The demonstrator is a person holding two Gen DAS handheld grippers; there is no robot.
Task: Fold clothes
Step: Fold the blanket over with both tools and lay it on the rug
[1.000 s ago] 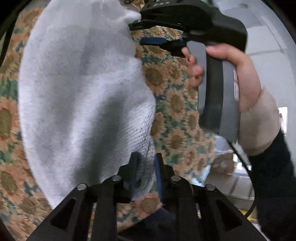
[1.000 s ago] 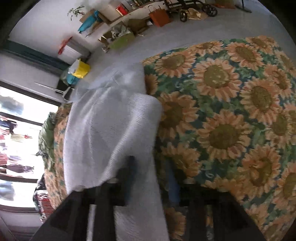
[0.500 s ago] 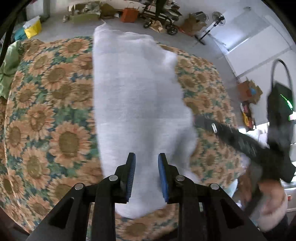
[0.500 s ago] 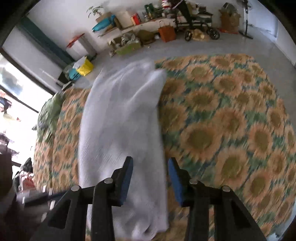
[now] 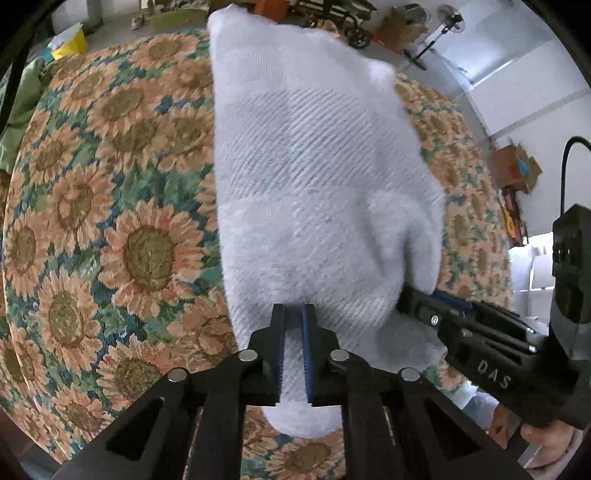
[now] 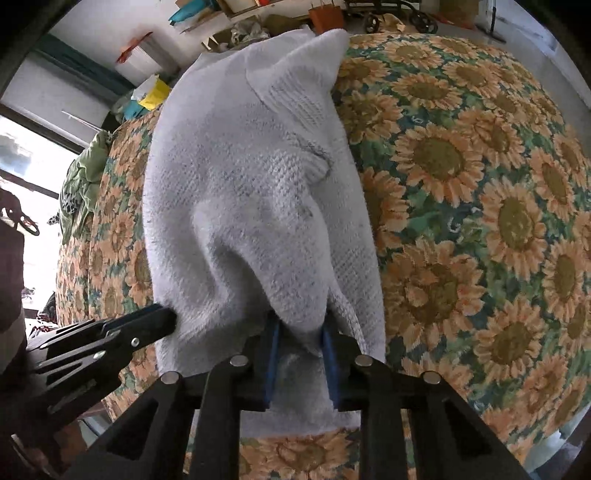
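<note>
A white knitted garment [image 5: 310,192] lies lengthwise down the middle of a bed covered by a sunflower-print spread [image 5: 110,206], its far end reaching the far edge of the bed and its near end bunched up at the near edge. The knit is ribbed and fuzzy, with a folded-over flap [image 6: 303,85] near its far end in the right wrist view. The near part is lifted into soft ridges where both tools take hold.

The left gripper [image 5: 293,325] has just been closing, and its blue-lined jaws now stand almost pressed together with a thin fold of the white knit pinched between them. The right gripper [image 6: 300,339] has also just been closing; its jaws stand a little wider and pinch a thicker bunch of the same garment, which rises as a peak from between the pads. The two grippers are close together at the near hem, the left one's fingers coming in from the left in the right wrist view [image 6: 122,336], the right one's black body entering from the right in the left wrist view [image 5: 480,343]. Part of the person's hand [image 5: 550,443] shows under that body at the lower right.

Beyond the bed, a green cloth [image 6: 83,184] is heaped at the far left corner, by a bright window. On the floor along the far wall stand a yellow bag [image 6: 157,92], an orange bag [image 6: 327,18], boxes and a wheeled cart [image 5: 343,18].
</note>
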